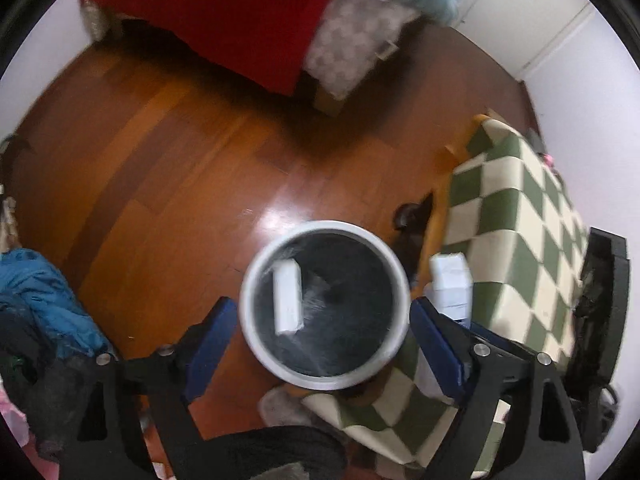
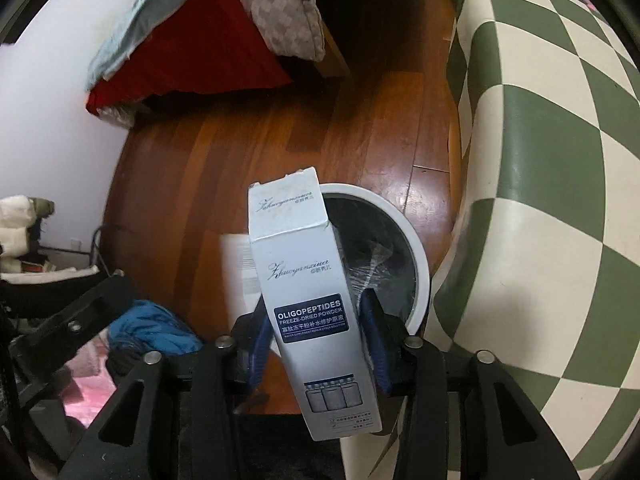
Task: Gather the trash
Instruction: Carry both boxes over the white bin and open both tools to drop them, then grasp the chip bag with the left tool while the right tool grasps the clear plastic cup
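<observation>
A white round bin [image 1: 256,280] with a black liner stands on the wooden floor, straight below my left gripper [image 1: 324,340]. That gripper is open, with its blue pads [image 1: 210,344] wide on either side of the rim and nothing between them. A white carton [image 1: 287,298] shows inside the bin's opening. My right gripper [image 2: 316,336] has a tall white "Oligopeptides" box [image 2: 316,300] tilted between its pads, and a thin gap shows on each side. This box hangs over the bin's near rim [image 2: 416,240]. The left wrist view shows the box [image 1: 450,280] beside the bin.
A table under a green-and-cream checked cloth [image 2: 540,160] crowds the bin's right side. A bed with a red sheet [image 1: 240,20] lies across the floor. Blue clothing [image 1: 44,292] is piled at the left. A blurred white carton [image 2: 236,272] shows left of the box.
</observation>
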